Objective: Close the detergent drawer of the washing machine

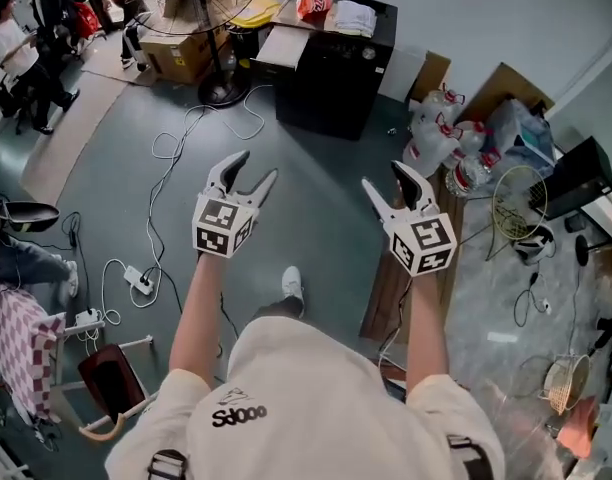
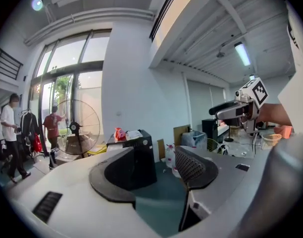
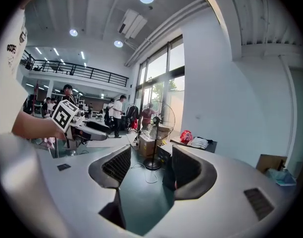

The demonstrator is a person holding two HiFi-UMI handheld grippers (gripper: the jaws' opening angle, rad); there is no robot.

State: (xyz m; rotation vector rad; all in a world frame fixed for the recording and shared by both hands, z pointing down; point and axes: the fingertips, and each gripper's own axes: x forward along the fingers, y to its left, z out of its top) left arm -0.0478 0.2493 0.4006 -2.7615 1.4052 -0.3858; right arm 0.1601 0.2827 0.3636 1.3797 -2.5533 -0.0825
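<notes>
Left gripper (image 1: 256, 166), right gripper (image 1: 382, 175) jaws apart; shoe (image 1: 292, 283), probably, head view only.

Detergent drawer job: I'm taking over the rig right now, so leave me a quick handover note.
Left tool: open, empty, held over the floor.
Right tool: open, empty, beside it.
Job's things: no washing machine or detergent drawer identifiable in any view; a black cabinet stands ahead.
Done: nothing visible.
Left: find the drawer, push it shut.
</notes>
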